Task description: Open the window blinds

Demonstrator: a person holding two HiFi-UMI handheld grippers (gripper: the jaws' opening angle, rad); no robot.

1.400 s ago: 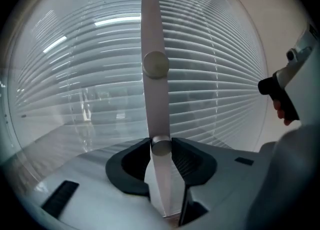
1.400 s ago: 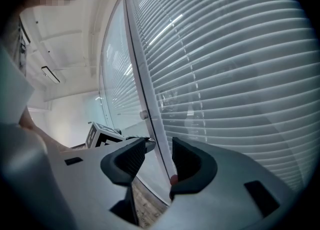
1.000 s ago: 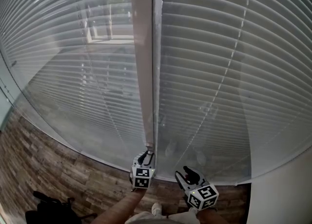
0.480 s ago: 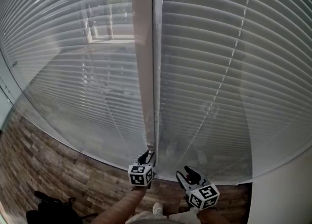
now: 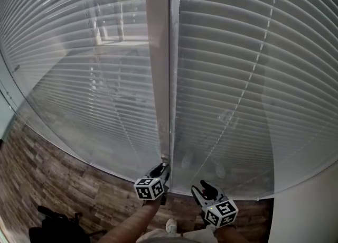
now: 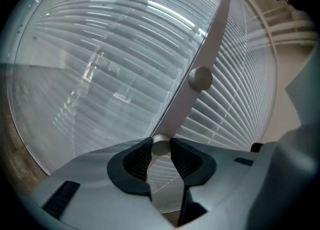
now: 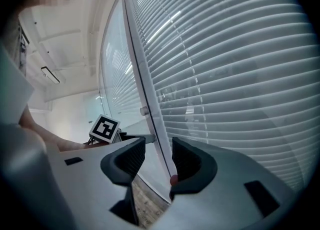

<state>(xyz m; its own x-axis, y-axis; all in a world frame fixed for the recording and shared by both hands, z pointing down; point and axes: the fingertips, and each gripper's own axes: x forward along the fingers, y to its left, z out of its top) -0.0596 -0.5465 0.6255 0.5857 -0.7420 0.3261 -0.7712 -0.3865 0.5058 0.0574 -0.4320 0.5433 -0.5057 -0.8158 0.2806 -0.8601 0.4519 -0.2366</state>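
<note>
White slatted blinds (image 5: 237,78) hang behind glass on both sides of a pale upright frame post (image 5: 157,52). Their slats lie nearly flat against the glass. In the left gripper view a small round metal knob (image 6: 160,145) sticks out of the post (image 6: 200,49). My left gripper (image 6: 160,147) is shut on that knob, one ribbed pad on each side. In the head view the left gripper (image 5: 161,169) sits at the foot of the post. My right gripper (image 5: 203,188) hovers just to its right. It is open (image 7: 157,156), with nothing between the pads.
A second round knob (image 6: 200,78) sits higher on the post. Wood-look flooring (image 5: 42,173) runs under the glass, with a dark object (image 5: 53,221) at the lower left. A white wall (image 5: 311,205) closes the lower right corner. The left gripper's marker cube (image 7: 104,128) shows beside the right jaws.
The left gripper has rolled about its own axis while staying on the knob, so its marker cube now shows tilted. The right gripper has kept still.
</note>
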